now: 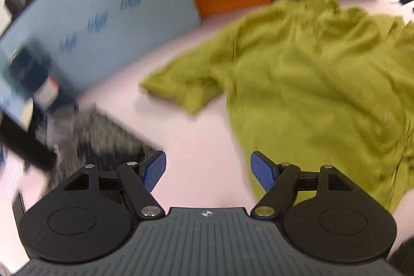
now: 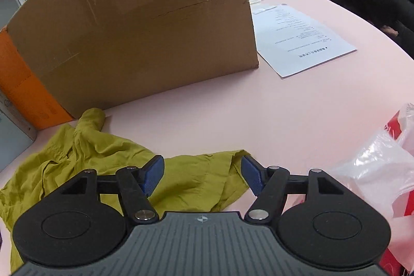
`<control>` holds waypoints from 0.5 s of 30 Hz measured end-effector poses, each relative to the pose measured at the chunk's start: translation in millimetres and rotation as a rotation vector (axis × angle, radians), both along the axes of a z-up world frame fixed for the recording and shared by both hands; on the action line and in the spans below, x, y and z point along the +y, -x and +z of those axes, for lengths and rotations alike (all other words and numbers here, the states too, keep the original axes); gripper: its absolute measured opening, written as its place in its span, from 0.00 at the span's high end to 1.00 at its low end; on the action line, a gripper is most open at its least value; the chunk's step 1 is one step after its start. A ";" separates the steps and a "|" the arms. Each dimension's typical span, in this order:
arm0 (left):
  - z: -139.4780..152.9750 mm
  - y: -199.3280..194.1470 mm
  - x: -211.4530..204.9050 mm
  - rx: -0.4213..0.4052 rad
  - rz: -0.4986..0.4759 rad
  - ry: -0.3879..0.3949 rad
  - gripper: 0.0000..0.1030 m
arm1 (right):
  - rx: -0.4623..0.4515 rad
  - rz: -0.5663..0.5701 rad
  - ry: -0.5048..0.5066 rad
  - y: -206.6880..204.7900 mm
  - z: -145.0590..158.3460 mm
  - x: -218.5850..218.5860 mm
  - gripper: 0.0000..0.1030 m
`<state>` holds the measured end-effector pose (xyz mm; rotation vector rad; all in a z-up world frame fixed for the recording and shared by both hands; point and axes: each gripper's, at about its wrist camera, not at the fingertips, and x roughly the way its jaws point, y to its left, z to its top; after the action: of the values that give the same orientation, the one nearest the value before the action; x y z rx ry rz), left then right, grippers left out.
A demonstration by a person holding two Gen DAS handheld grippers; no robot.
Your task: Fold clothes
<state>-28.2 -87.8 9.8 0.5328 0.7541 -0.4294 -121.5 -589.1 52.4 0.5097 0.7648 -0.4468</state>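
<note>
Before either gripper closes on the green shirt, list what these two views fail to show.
- Green shirt: the left wrist view cuts its right part at the frame edge; the right wrist view hides its near part behind the right gripper.
- Objects at the table's left edge: motion blur, left wrist view; unidentifiable.
- Printed sheet: text too small, right wrist view.
- Left gripper: open, over bare table.

shirt (image 1: 310,84): matt crumpled cloth | box (image 2: 134,25): brown cardboard | bag (image 2: 383,162): glossy plastic

Black linkages, blue ribbed fingers (image 1: 155,170), silver screws.
</note>
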 end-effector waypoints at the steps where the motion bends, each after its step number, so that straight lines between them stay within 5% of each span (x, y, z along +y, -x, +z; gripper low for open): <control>1: 12.8 -6.8 -11.6 -0.039 -0.033 0.014 0.32 | 0.009 -0.012 0.002 -3.5 -1.0 -2.7 0.37; 8: 88.5 -65.3 -151.1 -0.306 -0.369 0.026 0.22 | 0.114 -0.073 -0.053 -26.4 -43.9 -17.6 0.42; 10: 92.3 -80.2 -190.1 -0.306 -0.432 0.028 0.22 | 0.139 -0.013 -0.009 -38.3 -53.3 -8.0 0.96; 11: 89.6 -84.9 -203.6 -0.290 -0.454 0.026 0.22 | 0.147 0.004 0.020 -41.9 -55.3 -3.1 0.97; 12: 86.9 -89.7 -217.1 -0.274 -0.475 0.024 0.22 | 0.115 0.016 0.033 -40.9 -51.6 0.6 0.97; 15: 75.0 -98.6 -237.9 -0.245 -0.532 0.024 0.23 | -0.205 0.133 -0.077 -9.5 -11.6 10.8 0.97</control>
<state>70.4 -325.6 84.9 0.7499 0.3624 -0.8472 -112.0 -578.3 40.9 0.5631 0.6157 -0.2381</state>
